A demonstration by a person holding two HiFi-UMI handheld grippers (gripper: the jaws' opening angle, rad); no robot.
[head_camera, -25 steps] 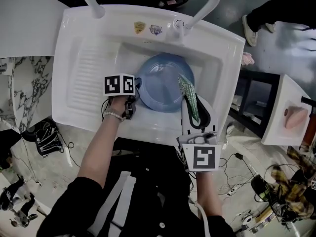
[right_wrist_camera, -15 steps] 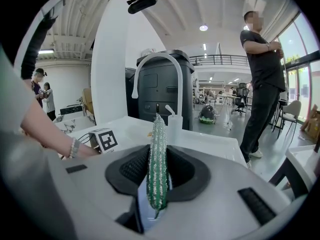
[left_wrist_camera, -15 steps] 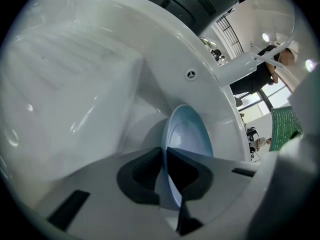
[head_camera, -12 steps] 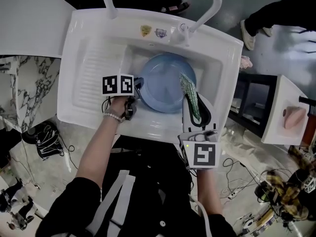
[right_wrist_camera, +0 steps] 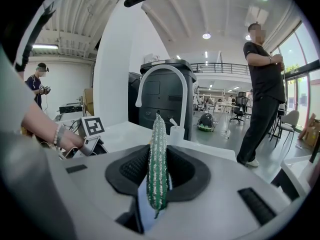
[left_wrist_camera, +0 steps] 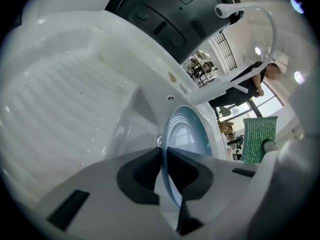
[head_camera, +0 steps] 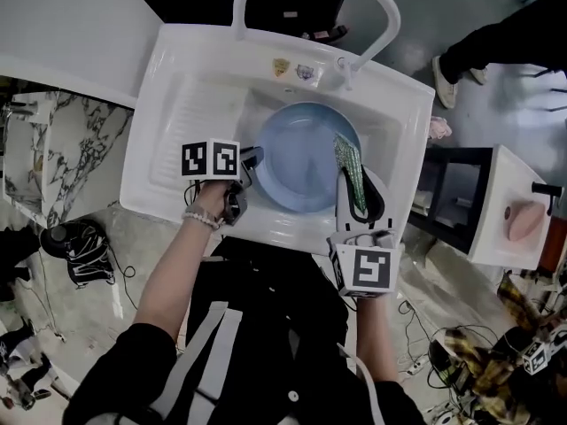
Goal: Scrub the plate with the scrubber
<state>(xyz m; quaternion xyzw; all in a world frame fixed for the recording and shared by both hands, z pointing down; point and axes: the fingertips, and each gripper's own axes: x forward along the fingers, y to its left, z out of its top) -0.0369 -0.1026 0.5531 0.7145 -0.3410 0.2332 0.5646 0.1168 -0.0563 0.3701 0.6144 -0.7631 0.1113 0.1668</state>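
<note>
Jaws on left gripper (head_camera: 252,158), just eased wider, pinch plate (head_camera: 297,158) rim to steady it; my right gripper (head_camera: 355,189) clamps scrubber (head_camera: 347,156), ready to scrub.

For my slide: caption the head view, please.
Left claw, just easing open, grips blue plate in sink; right claw holds green scrubber.

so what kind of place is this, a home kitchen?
Probably a lab or workshop hall, not a home: a freestanding white sink, loose cables lying around, a high industrial ceiling, and a person standing by.
</note>
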